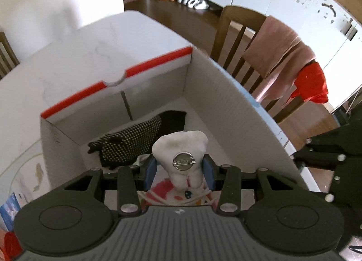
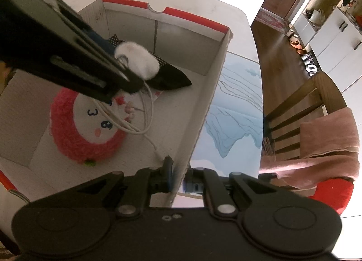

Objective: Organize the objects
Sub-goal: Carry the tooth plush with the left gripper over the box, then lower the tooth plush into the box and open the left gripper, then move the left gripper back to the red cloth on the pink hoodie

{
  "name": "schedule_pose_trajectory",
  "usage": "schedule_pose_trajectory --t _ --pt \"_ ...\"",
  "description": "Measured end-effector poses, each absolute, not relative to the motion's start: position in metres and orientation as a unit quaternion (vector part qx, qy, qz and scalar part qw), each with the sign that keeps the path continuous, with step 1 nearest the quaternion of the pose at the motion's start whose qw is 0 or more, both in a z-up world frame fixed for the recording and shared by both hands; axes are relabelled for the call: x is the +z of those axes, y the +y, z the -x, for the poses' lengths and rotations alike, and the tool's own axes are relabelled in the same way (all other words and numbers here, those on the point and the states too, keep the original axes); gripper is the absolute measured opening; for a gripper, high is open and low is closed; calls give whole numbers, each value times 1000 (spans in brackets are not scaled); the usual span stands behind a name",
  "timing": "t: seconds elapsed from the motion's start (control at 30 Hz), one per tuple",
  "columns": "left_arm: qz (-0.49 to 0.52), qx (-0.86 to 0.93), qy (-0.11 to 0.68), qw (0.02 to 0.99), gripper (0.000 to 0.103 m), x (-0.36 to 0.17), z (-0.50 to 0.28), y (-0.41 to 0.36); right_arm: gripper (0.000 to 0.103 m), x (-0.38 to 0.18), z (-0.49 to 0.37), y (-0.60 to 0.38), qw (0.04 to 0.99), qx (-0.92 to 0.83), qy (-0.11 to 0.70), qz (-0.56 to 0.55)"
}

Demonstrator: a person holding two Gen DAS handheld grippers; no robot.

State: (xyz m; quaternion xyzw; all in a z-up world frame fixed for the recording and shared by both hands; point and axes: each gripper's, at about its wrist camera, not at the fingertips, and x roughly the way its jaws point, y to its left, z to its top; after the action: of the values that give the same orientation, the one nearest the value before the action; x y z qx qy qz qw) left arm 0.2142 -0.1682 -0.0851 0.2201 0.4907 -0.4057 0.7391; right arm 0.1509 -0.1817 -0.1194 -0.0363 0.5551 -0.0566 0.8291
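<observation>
- The small white tooth-shaped plush with a round metal pin-back clasp is pinched between the blue pads of the left claw, hanging over the inside of the white cardboard box with a red top edge.
- It looks light and soft, so I judge it will squash under the pads rather than slip; the fabric seems matte and slightly grubby near its top.
- The hold sits at the narrow waist below the clasp, which seems the best place, since the hard metal pin faces the camera and stays free of the pads.
- Below it in the box lie a black fabric piece with pale dots, limp and flat, a round pink fluffy plush face with embroidered eyes, and a thin white cable looped loosely across that face.
- None of these looks fragile; the cable could snag on a claw tip.
- The right claw is closed narrowly on the box's near side wall, one pad inside and one outside, and I take this as steadying the thin, corrugated, easily bent card.
- The box stands on a white surface beside a pale blue printed mat.
- A wooden slat-back chair draped with a pink towel stands just beyond the surface.
</observation>
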Motion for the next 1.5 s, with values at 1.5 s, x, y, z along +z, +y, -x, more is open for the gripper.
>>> schedule_pose_trajectory --t 1.5 --pt "-135 -350 450 810 70 -16 -213 6 6 -119 -155 -189 825 -65 560 47"
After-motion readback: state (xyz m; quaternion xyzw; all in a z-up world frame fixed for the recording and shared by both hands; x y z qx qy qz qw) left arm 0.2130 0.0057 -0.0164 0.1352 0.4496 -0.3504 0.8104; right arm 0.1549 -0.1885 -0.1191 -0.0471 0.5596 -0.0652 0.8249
